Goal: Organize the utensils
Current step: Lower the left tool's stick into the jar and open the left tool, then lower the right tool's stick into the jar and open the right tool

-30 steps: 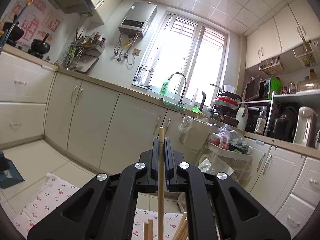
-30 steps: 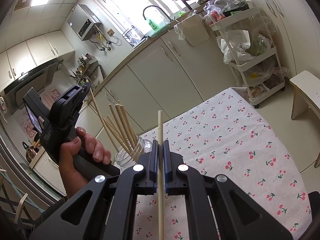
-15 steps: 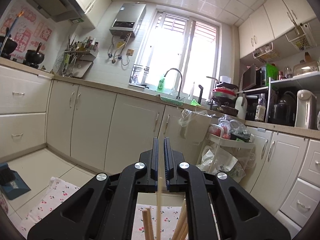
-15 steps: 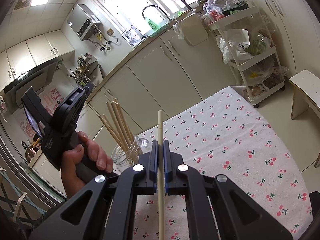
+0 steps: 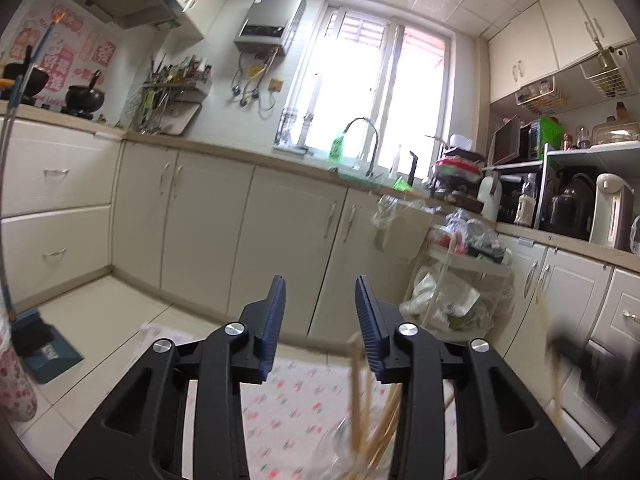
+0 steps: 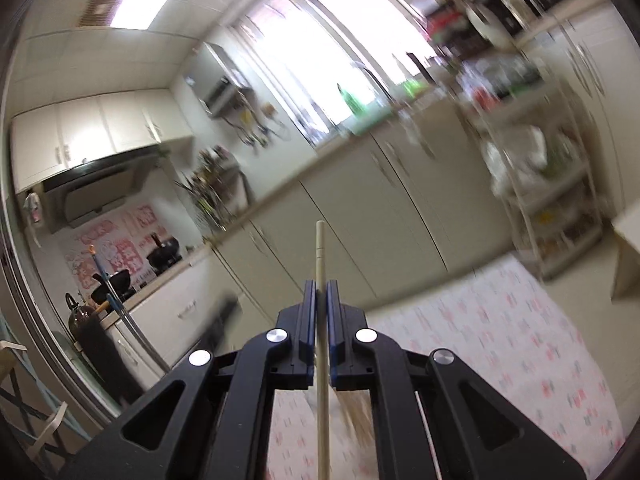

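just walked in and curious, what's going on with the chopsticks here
A person is sorting chopsticks with a handheld gripper in each hand. The left gripper has just been opening and has nothing between its jaws. Below it a glass jar holds a bunch of chopsticks on the cherry-print tablecloth. The right gripper is shut on one pale chopstick.

Your left hand-held gripper [image 5: 320, 320] has just been opening, nothing between its jaws, above the worktop [image 5: 288, 400]; your right hand-held gripper [image 6: 319, 308] clamps a chopstick [image 6: 320, 248] upright.
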